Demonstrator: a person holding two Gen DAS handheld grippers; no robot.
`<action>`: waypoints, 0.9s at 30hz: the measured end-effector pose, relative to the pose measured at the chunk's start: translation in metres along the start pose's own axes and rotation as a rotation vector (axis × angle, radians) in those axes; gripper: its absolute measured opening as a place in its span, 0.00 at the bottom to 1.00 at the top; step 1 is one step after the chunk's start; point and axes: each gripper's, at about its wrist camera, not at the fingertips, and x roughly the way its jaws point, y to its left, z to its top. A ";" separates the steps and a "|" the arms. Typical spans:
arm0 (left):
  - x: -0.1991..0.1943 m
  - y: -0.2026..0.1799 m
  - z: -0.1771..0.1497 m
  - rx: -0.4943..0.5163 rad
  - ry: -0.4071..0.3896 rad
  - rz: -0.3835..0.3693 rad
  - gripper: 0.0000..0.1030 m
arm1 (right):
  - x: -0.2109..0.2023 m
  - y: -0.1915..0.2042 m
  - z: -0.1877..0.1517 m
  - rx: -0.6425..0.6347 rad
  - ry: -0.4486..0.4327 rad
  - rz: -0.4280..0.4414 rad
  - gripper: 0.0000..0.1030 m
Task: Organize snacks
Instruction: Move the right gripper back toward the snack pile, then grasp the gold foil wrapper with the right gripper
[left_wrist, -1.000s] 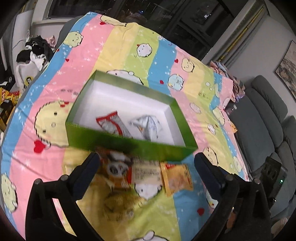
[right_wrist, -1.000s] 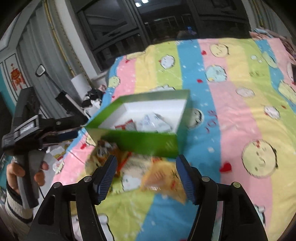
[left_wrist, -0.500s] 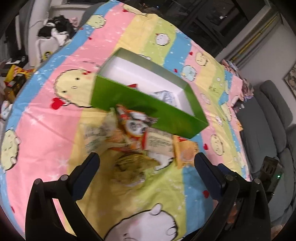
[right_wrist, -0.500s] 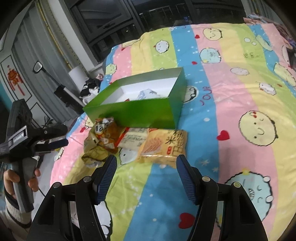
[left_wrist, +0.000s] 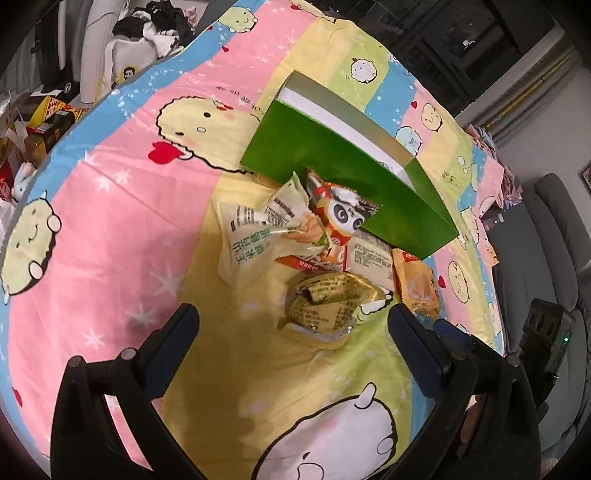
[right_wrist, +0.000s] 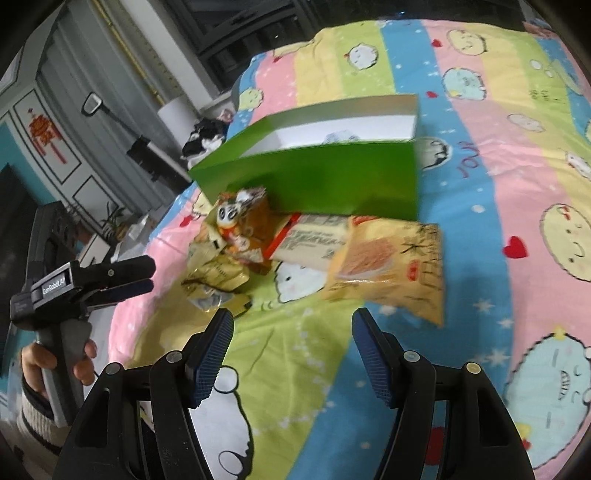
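i see the green box (left_wrist: 343, 173) sitting on the striped cartoon bedspread (left_wrist: 122, 229), its near wall facing me, white inside and open on top. the snack packets are heaped right against that near wall: a panda packet (left_wrist: 340, 218) leaning on it, a white-and-green packet (left_wrist: 247, 236) to its left, a crumpled gold packet (left_wrist: 325, 302) nearest me, and an orange packet (right_wrist: 391, 266) lying flat on the right. bare bedspread lies open all around the heap on my side.

my left hand-held gripper (left_wrist: 291, 325) points down at the gold packet, jaws wide apart and holding nothing. my right hand-held gripper (right_wrist: 291, 332) tilts down short of the heap, jaws partly apart and empty. in the right view the left hand (right_wrist: 55, 365) grips its handle at the bed's edge.
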 end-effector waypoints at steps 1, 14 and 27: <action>0.002 0.002 -0.001 -0.003 0.005 -0.005 0.99 | 0.003 0.002 0.000 -0.006 0.007 0.007 0.65; 0.019 0.004 -0.002 0.043 0.021 -0.042 0.99 | 0.048 0.033 0.001 -0.109 0.101 0.054 0.65; 0.049 -0.009 0.004 0.129 0.043 -0.023 0.93 | 0.085 0.057 0.011 -0.164 0.124 0.107 0.65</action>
